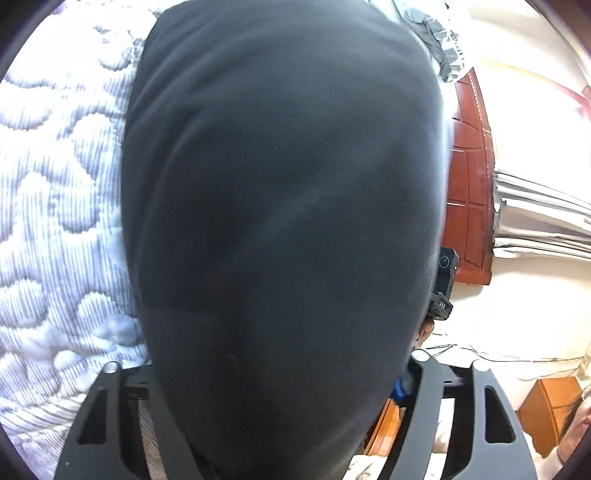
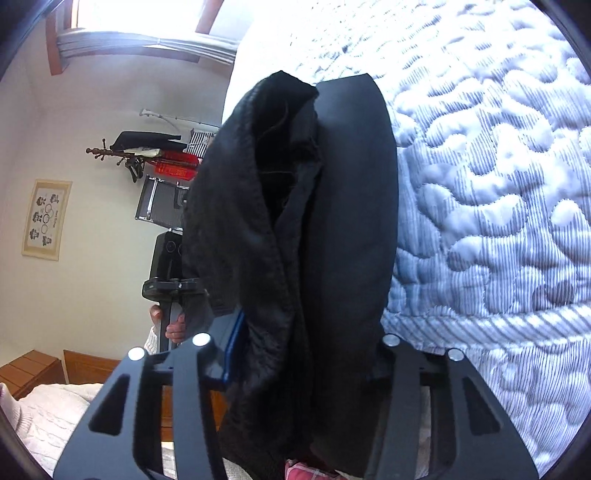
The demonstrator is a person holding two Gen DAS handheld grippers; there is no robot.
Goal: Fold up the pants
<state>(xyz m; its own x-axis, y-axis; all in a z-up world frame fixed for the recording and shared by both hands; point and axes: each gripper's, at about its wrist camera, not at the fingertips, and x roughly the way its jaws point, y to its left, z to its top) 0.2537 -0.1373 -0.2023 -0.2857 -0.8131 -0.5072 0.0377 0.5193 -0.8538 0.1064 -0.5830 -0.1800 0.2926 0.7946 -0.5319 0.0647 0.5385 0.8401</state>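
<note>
The black pants (image 1: pixel 284 206) fill most of the left wrist view, draped over my left gripper (image 1: pixel 280 373) and hiding its fingertips; the cloth runs down between the jaws, which stand close on it. In the right wrist view the pants (image 2: pixel 306 229) hang bunched in a thick fold, fleecy inner side showing on the left, held between the jaws of my right gripper (image 2: pixel 295 354). Both ends are lifted above the quilted bed (image 2: pixel 498 184). The other gripper (image 2: pixel 170 266) and the hand holding it show past the cloth on the left.
The white and blue striped quilt (image 1: pixel 55 206) covers the bed. A red-brown wooden door (image 1: pixel 469 177) and grey bedding (image 1: pixel 436 33) lie beyond. A coat rack with clothes (image 2: pixel 147 155), a wall poster (image 2: pixel 46 218) and wooden furniture (image 2: pixel 29 369) stand beside the bed.
</note>
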